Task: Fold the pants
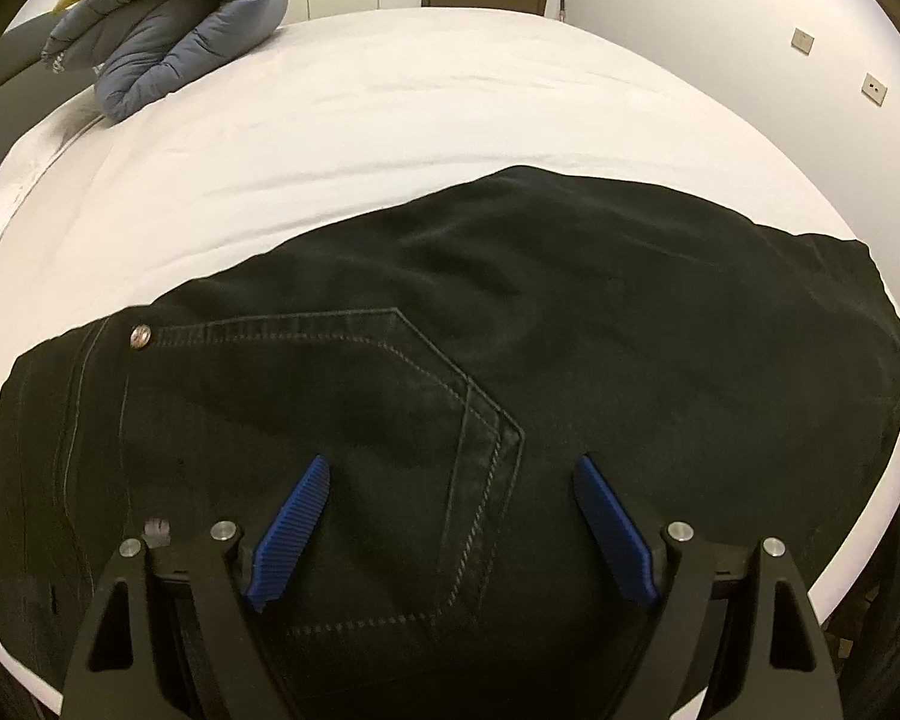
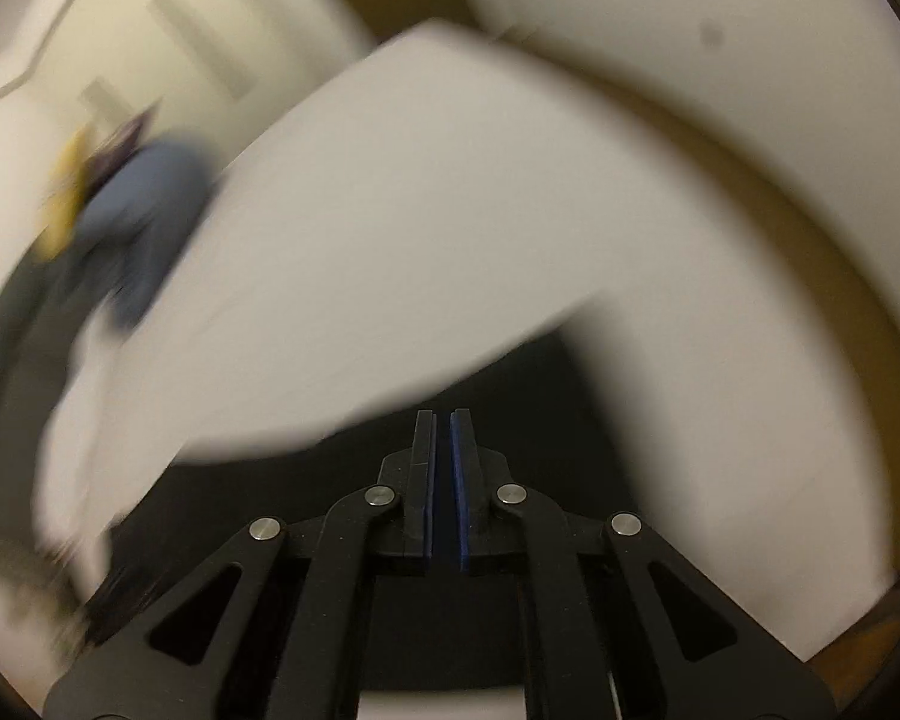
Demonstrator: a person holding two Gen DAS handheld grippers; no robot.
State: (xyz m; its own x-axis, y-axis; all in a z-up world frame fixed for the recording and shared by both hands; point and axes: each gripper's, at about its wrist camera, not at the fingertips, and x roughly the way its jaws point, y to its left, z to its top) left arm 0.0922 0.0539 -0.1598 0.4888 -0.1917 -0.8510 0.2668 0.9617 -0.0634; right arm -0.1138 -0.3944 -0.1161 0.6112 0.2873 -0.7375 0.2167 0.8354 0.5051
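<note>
Pants (image 1: 450, 396) folded flat on bed (image 1: 390, 120), lower frame | left claw (image 1: 453, 480) wide above back pocket (image 1: 354, 420) | right claw (image 2: 444, 426) pinched nearly closed, empty, view blurred | likely final fold; next grip an edge

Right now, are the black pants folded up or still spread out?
Folded, it seems: the black pants lie as a short block on the white bed, back pocket up, no long legs showing.

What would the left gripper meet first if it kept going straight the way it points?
Probably the black pants: the open left gripper points over the back pocket, with dark denim filling its line. How far above the cloth it sits is unclear.
</note>
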